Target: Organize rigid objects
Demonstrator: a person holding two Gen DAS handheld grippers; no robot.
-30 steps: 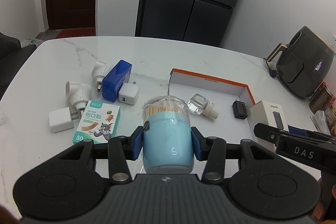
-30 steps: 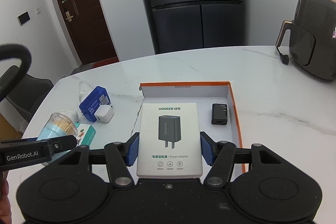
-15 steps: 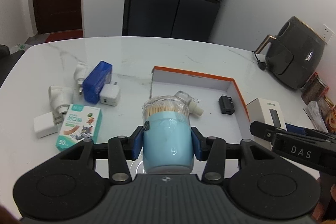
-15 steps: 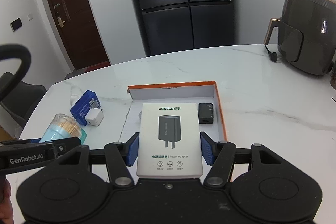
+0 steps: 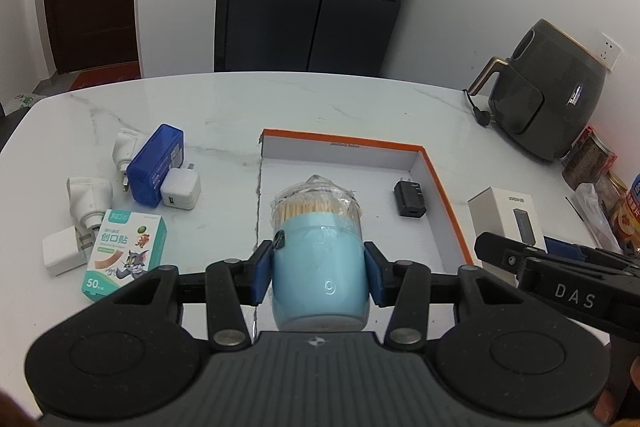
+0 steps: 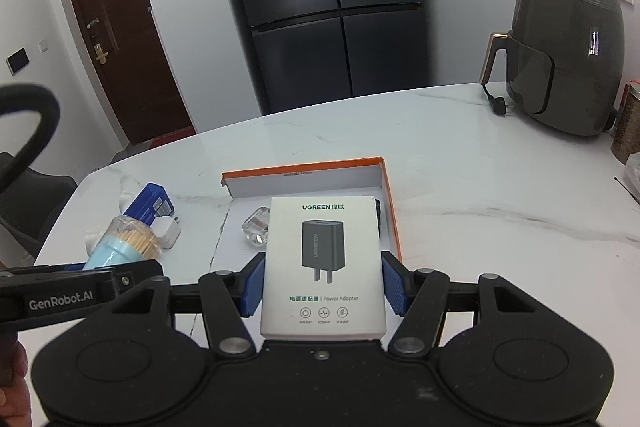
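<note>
My left gripper [image 5: 318,273] is shut on a light blue toothpick jar [image 5: 319,267] and holds it above the near left corner of the orange-rimmed box [image 5: 446,195]. My right gripper [image 6: 323,283] is shut on a white UGREEN adapter box [image 6: 323,263] and holds it above the box's right side [image 6: 392,215]. A black charger [image 5: 408,198] lies in the box. A clear bottle [image 6: 256,227] also lies in it, mostly hidden behind the jar in the left wrist view.
Left of the box lie a blue case [image 5: 158,165], a white cube charger [image 5: 180,189], white plugs [image 5: 90,197], a small white adapter [image 5: 60,255] and a plaster box [image 5: 124,255]. An air fryer [image 5: 548,91] and jars [image 5: 592,167] stand at the right.
Both grippers have moved forward and right with their loads, and now hang over the orange-rimmed box. The loose items on the left have slid further left in view.
</note>
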